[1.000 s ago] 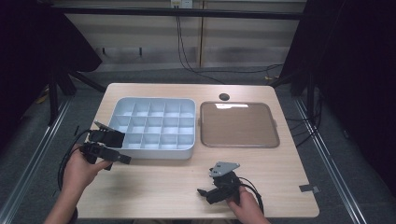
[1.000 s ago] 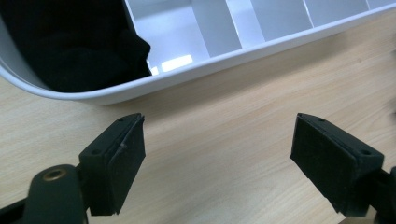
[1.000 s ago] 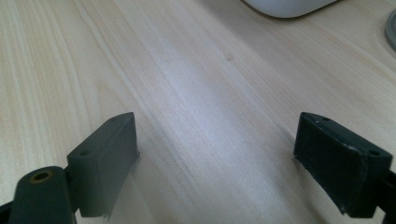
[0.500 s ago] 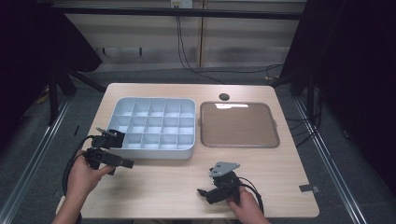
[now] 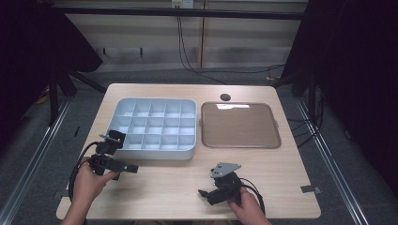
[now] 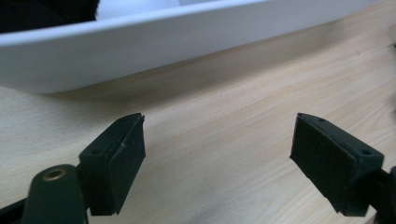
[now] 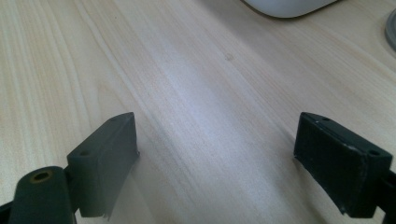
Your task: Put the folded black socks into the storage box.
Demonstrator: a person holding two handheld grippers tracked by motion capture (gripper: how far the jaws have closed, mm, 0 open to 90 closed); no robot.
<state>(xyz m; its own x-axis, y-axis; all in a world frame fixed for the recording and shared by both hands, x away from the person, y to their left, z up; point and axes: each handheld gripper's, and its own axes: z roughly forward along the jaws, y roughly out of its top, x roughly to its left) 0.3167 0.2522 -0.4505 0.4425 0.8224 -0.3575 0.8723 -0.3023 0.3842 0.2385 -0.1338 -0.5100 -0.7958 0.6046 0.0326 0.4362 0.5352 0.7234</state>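
A pale blue compartment box with empty cells sits at the table's middle left. A brown square tray lies to its right, empty. My left gripper is low over the table just in front of the box's front left corner, pointing right, open with nothing between its jaws. In the left gripper view the box's white wall stands close ahead of the open left gripper. My right gripper rests near the front edge, pointing left. In the right gripper view the right gripper is open over bare wood.
The wooden table has a small dark round hole behind the tray. A piece of tape sticks at the front right edge. Cables trail from both grippers toward the person's hands. Dark floor and metal rails surround the table.
My left gripper has sunk toward the table and shifted a little nearer the front, still open. The right gripper has not moved.
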